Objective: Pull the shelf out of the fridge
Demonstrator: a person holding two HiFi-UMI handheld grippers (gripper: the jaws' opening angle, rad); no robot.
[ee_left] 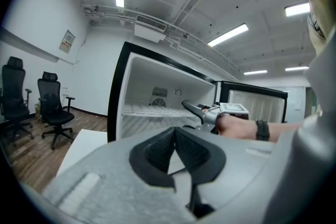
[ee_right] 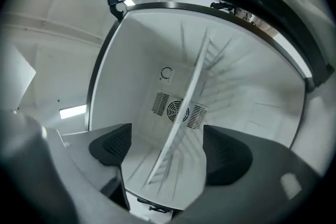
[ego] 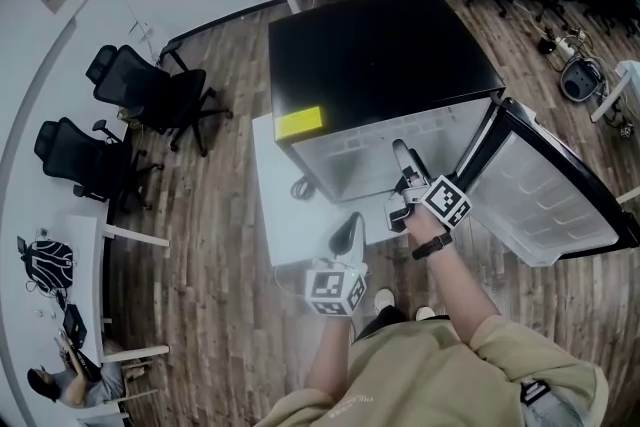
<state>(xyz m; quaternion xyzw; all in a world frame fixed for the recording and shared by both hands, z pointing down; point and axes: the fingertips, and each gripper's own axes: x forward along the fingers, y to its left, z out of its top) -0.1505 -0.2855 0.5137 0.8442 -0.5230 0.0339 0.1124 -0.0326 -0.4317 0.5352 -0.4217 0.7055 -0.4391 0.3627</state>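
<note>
The fridge (ego: 380, 65) stands with its door (ego: 545, 190) swung wide to the right. The shelf (ee_right: 168, 139) sits inside the fridge, spanning the cavity about halfway up, in front of the fan grille (ee_right: 178, 111) on the back wall.

The right gripper (ego: 401, 177) reaches into the mouth of the fridge. Its jaws are spread wide, and the shelf's front rail runs between them. Neither pad presses on the rail. The gripper is rolled, so in its own view the rail slants steeply.

The left gripper (ee_left: 176, 131) hangs in front of the fridge, back from the opening and left of the right gripper, over a white table (ego: 275, 215). Its jaws are pressed together at the tips with nothing between them.
</note>
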